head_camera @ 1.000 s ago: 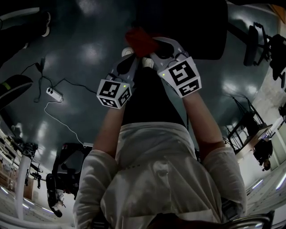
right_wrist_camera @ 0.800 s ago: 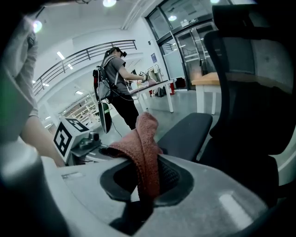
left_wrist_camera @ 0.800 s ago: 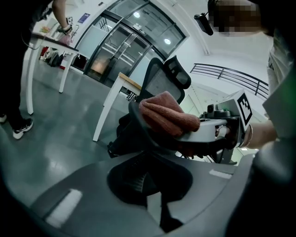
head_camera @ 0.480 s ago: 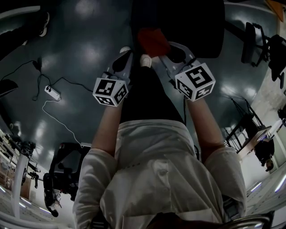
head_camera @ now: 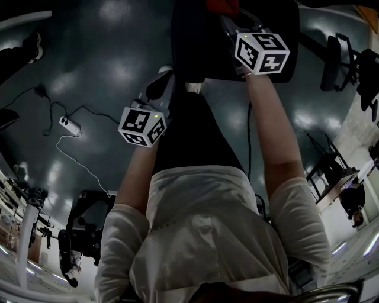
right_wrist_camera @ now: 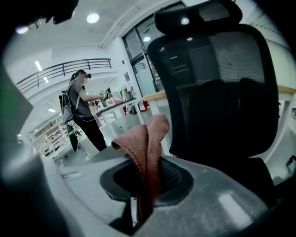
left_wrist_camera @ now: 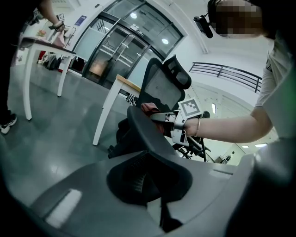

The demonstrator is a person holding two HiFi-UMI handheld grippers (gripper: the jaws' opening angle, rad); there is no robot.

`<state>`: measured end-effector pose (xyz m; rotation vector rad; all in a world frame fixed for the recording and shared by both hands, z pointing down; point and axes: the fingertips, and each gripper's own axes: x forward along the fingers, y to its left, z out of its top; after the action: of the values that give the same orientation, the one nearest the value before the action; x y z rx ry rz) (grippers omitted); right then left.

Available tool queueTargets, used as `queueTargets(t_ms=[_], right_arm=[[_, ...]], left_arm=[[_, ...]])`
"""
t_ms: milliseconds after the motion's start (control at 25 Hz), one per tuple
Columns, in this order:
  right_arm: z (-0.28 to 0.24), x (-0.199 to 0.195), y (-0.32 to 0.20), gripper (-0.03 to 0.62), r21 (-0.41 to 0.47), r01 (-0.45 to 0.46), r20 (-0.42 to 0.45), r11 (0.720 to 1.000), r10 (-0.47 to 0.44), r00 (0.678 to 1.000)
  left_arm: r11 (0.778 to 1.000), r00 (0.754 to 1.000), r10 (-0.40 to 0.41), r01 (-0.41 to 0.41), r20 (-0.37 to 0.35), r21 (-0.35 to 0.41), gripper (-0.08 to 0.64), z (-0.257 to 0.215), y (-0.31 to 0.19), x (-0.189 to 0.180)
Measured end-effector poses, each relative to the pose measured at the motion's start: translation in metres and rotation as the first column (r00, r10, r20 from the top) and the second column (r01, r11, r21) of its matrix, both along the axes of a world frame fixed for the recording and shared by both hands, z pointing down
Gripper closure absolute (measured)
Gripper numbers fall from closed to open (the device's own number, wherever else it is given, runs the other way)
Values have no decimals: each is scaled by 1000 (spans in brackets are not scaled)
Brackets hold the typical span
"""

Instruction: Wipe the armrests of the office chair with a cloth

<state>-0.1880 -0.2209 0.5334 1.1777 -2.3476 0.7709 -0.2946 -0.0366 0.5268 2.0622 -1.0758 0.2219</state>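
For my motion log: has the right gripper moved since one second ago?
Yes. In the head view the right gripper, shut on the reddish cloth, went up the picture, from the near edge of the office chair to farther over it.

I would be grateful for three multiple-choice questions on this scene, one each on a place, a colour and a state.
1. Where is the cloth?
A. on the floor
B. in the right gripper
C. on a table

2. What colour is the cloth?
A. blue
B. white
C. reddish-pink

3. What does the left gripper hold?
A. nothing
B. the cloth
C. a cable

Answers:
1 B: the right gripper's jaws pinch the cloth.
2 C: it shows reddish-pink against the black office chair.
3 A: its jaws are together with nothing between them.
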Motion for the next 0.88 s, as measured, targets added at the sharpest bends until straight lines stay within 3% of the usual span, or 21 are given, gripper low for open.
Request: queueTargets(t_ms=[160,280,400,600,720,880], right_arm=[[19,-16,6,543,-34,100,-52,994,-101,994],[20,-23,19,546,-10,191,-140,982,-191,972],[18,-26,34,546,19,293,-234,956,-281,931],[17,-33,72,546,19,458,-332,889,-426,842],[17,-33,96,546,13,494,-347,869,-460,818],[17,-32,123,545,-4,493,-325,870,-467,822]], left_arm=[[1000,1000,7,-7,1,-7,548,-1,0,0],[1000,1000,-1,1,-2,-10,548,-1,1,-1],[1000,1000,-17,16,-4,-11,548,-2,5,-2],[999,999,-34,34,-4,-8,549,-2,6,-2],[999,999,-40,40,4,1,551,-3,6,-1],[999,999,-34,35,36,-9,552,1,12,0]])
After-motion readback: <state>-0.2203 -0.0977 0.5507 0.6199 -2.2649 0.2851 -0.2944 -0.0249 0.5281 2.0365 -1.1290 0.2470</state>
